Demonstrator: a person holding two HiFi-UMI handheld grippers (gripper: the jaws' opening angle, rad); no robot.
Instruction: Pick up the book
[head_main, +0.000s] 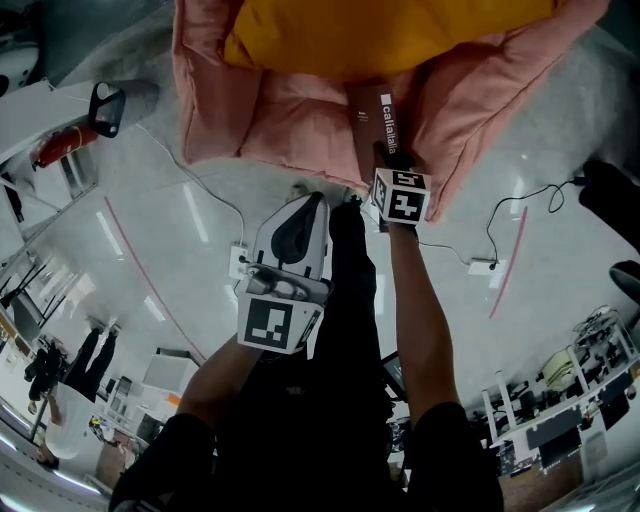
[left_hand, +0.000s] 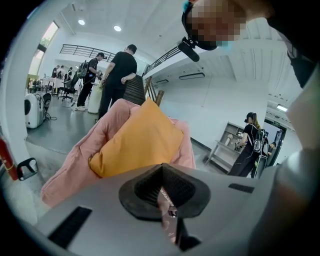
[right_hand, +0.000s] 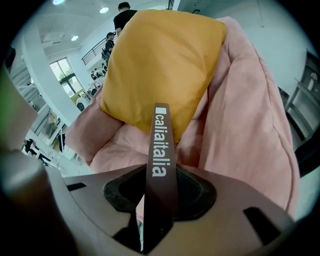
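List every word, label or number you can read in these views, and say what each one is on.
"caliaitalia": white letters, after a small white square, running along the brown spine of the book, which is clamped in the right hand-held gripper.
The marker cubes carry only black-and-white square patterns, no letters.
The same spine print in the left gripper view is too small to read.
Nothing else is legible.
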